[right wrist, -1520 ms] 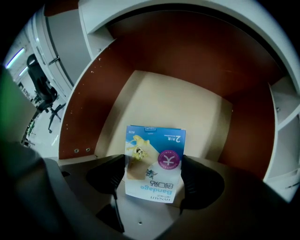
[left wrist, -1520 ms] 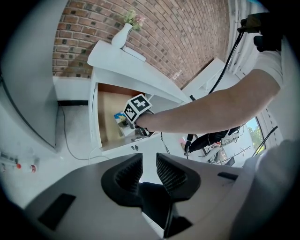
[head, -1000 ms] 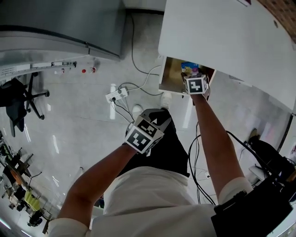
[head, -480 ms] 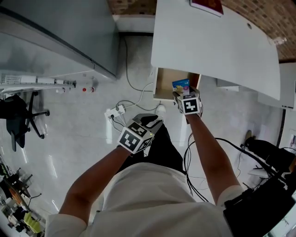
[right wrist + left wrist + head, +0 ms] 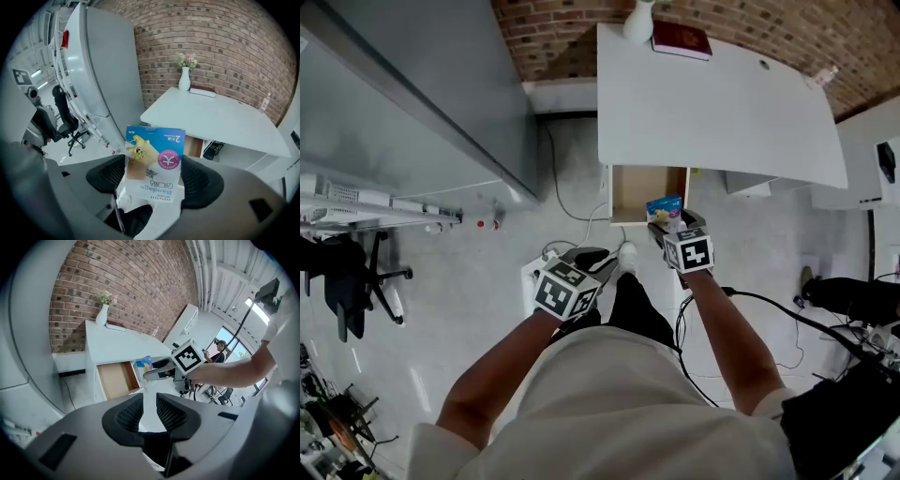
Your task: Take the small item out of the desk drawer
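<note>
A white desk has its wood-lined drawer pulled open below the front edge. My right gripper hangs just in front of the drawer, shut on a small blue bandage box. In the right gripper view the box stands upside down between the two pads of that gripper, with the drawer behind it. My left gripper is lower left, over the person's leg, and holds nothing. Its pads stand almost together, and it faces the drawer and the box.
A white vase and a dark red book sit at the desk's back edge by the brick wall. A tall grey cabinet stands left. A power strip and cables lie on the floor; an office chair is far left.
The right gripper has drawn back out of the drawer toward the person with the bandage box in it. The head view has pulled back to show the whole desk.
</note>
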`<state>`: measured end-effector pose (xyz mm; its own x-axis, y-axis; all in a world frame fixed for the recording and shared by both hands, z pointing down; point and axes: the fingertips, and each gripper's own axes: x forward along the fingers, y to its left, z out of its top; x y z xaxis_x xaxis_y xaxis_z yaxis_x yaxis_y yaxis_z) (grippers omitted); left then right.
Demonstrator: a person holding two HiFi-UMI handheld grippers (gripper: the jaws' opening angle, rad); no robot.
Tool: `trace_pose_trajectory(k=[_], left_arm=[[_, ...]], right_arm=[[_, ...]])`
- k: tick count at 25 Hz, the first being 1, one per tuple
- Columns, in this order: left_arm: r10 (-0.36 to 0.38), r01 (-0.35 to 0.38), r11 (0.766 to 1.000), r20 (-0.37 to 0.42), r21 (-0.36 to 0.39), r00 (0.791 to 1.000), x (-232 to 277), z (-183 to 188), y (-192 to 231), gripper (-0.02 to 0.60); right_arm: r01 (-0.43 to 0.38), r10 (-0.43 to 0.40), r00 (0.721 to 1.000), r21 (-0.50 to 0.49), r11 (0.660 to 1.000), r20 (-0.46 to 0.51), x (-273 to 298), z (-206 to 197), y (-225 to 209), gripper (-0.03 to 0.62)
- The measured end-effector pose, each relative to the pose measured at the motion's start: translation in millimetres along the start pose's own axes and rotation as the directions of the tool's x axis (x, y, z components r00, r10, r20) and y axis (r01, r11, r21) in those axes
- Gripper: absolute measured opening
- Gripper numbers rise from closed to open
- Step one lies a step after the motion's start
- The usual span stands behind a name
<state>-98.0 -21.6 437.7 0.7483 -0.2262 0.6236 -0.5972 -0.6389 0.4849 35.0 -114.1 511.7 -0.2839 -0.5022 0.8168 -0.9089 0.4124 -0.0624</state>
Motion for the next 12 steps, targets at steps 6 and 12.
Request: trace_pose_trajectory(k=[6, 12], left_arm=[[-0.011, 0.01, 0.999, 0.011, 0.033, 1.0, -29, -8, -15, 0.1], [-0.013, 0.012, 0.999, 0.028, 0.046, 1.0, -48, -17, -21, 0.1]], right_arm=[[-0.025, 0.024, 0.999, 0.034, 0.999, 0.045, -63, -5, 34, 0.368], [-0.017, 0.013, 0.997, 0.05, 0.999, 0.074, -114, -15, 53, 0.368]])
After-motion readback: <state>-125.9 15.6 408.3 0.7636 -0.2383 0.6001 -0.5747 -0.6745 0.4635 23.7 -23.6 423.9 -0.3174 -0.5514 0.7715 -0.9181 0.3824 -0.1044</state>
